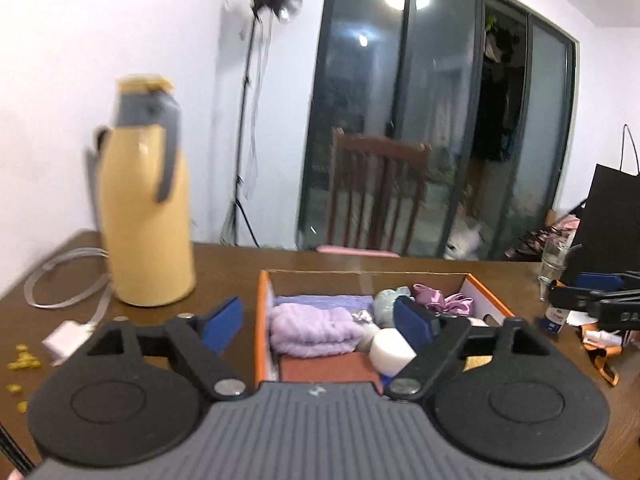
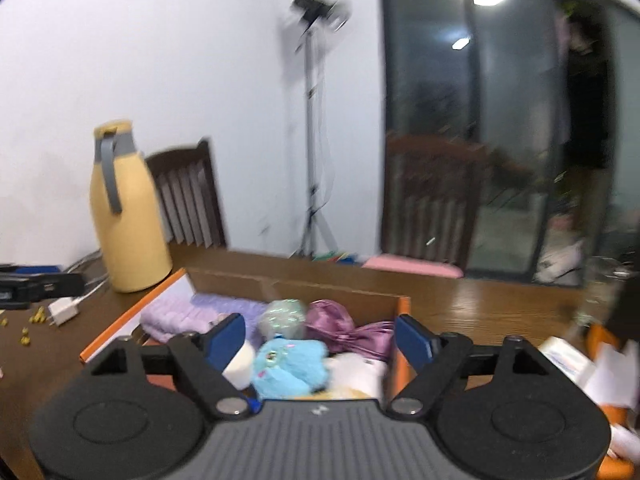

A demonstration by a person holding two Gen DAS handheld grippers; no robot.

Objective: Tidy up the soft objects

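An orange-edged cardboard box [image 1: 262, 320] lies on the brown table and holds the soft things. In it are a folded lilac towel [image 1: 312, 330], a pale green ball [image 1: 386, 300], a pink satin piece [image 1: 440, 300] and a white round pad [image 1: 390, 350]. My left gripper [image 1: 318, 322] hovers open over the box's near end with nothing between its blue pads. In the right wrist view my right gripper [image 2: 320, 340] is also open and holds nothing. It hangs above a blue plush toy [image 2: 288, 364], the satin piece [image 2: 340, 324] and the green ball [image 2: 282, 318]. The towel [image 2: 188, 312] lies at the left.
A tall yellow flask [image 1: 148, 216] stands left of the box, with a white charger [image 1: 64, 338], a cable and small yellow bits near it. A glass [image 1: 554, 260], a black bag [image 1: 612, 216] and papers crowd the right. Wooden chairs [image 1: 376, 196] stand behind the table.
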